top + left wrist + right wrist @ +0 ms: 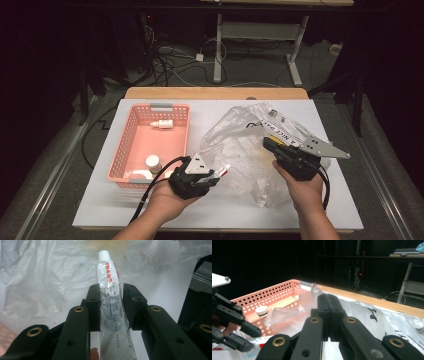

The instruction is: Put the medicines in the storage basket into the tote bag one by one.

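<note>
**Near the desk's front edge, a tube is waiting on its trip to the basket**

At the desk's front, you are grasping one tube [110, 302] in your left claw [212, 176], its long axis running out along the jaws, cap end pointing at the one plastic bag [250, 145]. The one pink basket [131, 131], holding two bottles, is lying just left of that claw. Your right claw [328, 315] is pinching the bag, clenched.
</note>
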The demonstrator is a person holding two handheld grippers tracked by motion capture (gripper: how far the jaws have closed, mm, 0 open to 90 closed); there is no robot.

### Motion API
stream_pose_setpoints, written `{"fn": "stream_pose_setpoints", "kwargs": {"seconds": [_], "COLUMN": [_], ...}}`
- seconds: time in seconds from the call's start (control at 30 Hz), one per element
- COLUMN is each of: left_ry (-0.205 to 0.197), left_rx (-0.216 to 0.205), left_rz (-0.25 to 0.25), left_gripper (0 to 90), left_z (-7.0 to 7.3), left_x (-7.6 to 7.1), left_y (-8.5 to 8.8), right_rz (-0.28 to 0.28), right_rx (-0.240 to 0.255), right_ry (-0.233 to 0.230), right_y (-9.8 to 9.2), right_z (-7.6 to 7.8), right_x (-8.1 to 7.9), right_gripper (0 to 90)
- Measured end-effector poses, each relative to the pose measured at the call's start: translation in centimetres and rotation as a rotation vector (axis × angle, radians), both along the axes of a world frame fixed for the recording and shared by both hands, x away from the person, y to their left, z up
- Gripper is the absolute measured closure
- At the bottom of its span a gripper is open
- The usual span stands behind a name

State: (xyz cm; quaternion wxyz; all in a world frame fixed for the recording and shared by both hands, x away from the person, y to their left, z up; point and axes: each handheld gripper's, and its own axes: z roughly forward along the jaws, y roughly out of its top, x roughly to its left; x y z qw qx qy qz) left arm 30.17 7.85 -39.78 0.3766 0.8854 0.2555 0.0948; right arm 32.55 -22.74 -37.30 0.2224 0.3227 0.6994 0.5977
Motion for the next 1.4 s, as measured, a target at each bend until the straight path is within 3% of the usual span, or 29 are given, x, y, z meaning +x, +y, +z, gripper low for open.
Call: {"fn": "stream_pose_setpoints", "kwargs": {"seconds": [0.23,0.47,0.83,1.07,1.4], "left_ry": [0.010,-0.009,-0.039,-0.029,-0.037], "left_rx": [-0.028,-0.051,-0.058,-0.081,-0.079], "left_rz": [-0.009,-0.010,-0.007,-0.003,-0.008], "left_gripper": [67.2,67.3,67.2,67.2,67.2], "left_z": [-0.9,-1.6,-2.3,-3.0,-4.5], "left_x": [0.5,1.2,3.1,4.6,5.8], "left_y": [-1.5,-3.2,-6.1,-7.7,-9.8], "right_rz": [0.002,0.005,0.010,0.010,0.008], "right_rx": [0.001,-0.003,-0.005,-0.005,0.000], "right_ry": [0.001,0.001,0.005,0.008,0.003], "right_y": [0.1,0.2,0.3,0.3,0.0], "right_z": [-0.1,-0.1,-0.3,-0.3,-0.2], "right_x": [0.0,0.0,0.1,0.2,0.2], "right_gripper": [90.0,90.0,90.0,90.0,90.0]}}
